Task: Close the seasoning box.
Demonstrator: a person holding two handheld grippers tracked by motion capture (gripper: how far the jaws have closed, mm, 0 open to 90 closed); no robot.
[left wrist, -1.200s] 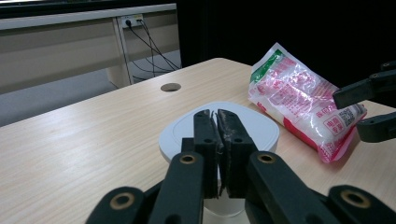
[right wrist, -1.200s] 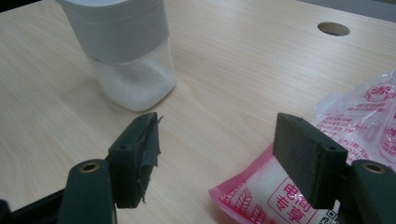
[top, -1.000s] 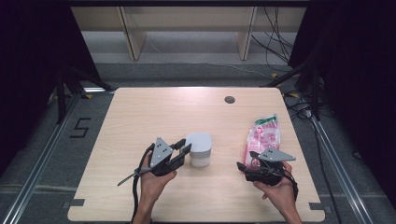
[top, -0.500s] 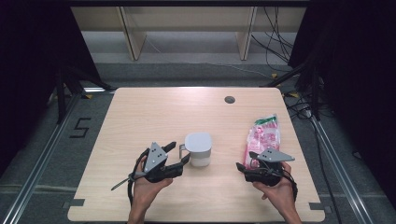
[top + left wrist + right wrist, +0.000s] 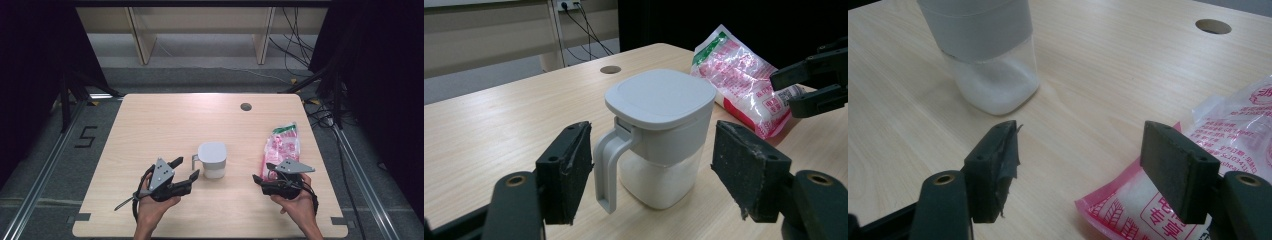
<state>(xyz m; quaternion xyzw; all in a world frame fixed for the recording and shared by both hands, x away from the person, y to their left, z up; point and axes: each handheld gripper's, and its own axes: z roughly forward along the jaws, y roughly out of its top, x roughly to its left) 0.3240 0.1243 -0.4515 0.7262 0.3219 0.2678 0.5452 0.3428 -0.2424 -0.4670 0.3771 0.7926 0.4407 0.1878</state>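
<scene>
White lidded plastic jug (image 5: 656, 140) upright on pale wooden counter (image 5: 150, 130), framed by left gripper (image 5: 183, 169), fingers apart. Right gripper (image 5: 260, 181) fingers spread too, beside pink crinkled plastic bag (image 5: 281, 146).

A "5" is marked on the floor (image 5: 86, 136); the pink bag's (image 5: 281, 146) print is unreadable.

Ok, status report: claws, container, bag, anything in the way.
Left claw open, short of the lidded container, handle side. Right claw open at the near end of the pink bag, not touching. Nothing between claws and targets.
</scene>
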